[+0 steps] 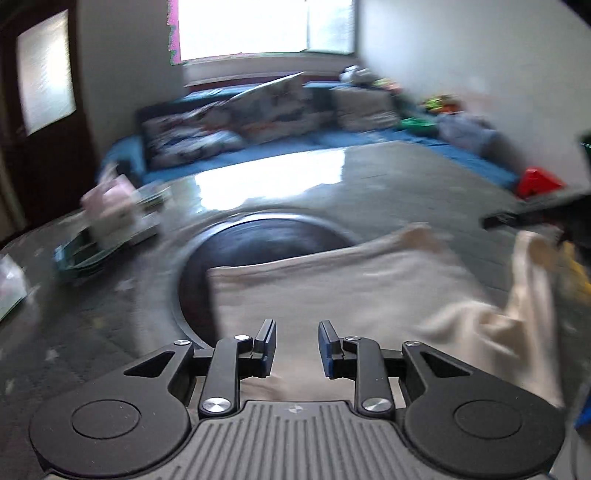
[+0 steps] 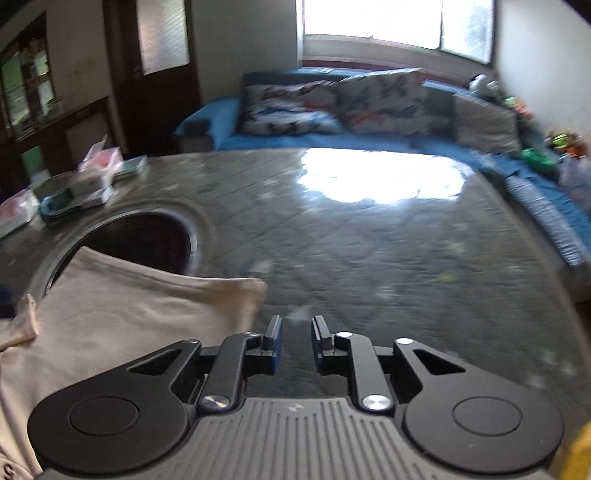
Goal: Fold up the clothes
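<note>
A home living room is shown. A blue sofa [image 2: 369,140] with patterned cushions [image 2: 295,110] is set under a window [image 2: 373,22]. Toys [image 1: 439,103] are piled along it.

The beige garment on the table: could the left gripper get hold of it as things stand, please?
Probably yes: the left gripper is open right over the beige garment, with nothing visible between them.

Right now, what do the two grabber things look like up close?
Both look alike. The left gripper and right gripper are black, with round discs at each side, bent link arms joined by shiny silver screws, and a grey ribbed plate in the middle. Their fingers are black with blue pads. No cables or sleeves show.
</note>
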{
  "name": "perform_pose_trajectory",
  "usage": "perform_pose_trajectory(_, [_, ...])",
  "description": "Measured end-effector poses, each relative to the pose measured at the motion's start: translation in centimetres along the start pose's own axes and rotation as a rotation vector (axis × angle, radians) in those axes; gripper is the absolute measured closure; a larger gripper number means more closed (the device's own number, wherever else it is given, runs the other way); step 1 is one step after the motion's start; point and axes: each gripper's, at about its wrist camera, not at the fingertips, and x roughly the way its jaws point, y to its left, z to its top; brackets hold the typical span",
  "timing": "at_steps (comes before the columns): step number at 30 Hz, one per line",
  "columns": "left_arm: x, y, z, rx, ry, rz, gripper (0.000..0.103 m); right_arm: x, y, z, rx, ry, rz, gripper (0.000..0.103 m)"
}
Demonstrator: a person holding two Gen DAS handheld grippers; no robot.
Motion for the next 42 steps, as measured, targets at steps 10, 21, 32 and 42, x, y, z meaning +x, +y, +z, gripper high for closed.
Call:
perform_pose_trajectory(10, [7.6, 4.4, 1.8, -0.071, 0.103, 0.116, 0.065, 5.9, 2.5, 1.8, -0.03, 0.104, 0.079, 0.085])
perform_pose_trajectory(21, [9.6, 3.3, 2.0, 0.038, 0.062, 0.118, 0.098, 8.0, 2.3, 2.9, -0.02, 0.12, 0.071, 0.087])
perform_pose_trajectory(32, [10.6, 5.2, 3.2, 0.033, 0.036, 0.239, 0.101, 10.4, 4.6, 6.2, -0.078, 0.047, 0.071, 0.096])
perform_pose_trajectory(42, [9.0, 6.8, 3.2, -0.059, 0.044, 0.216, 0.096, 8.2, 5.8, 5.7, -0.169, 0.044, 0.132, 0.089])
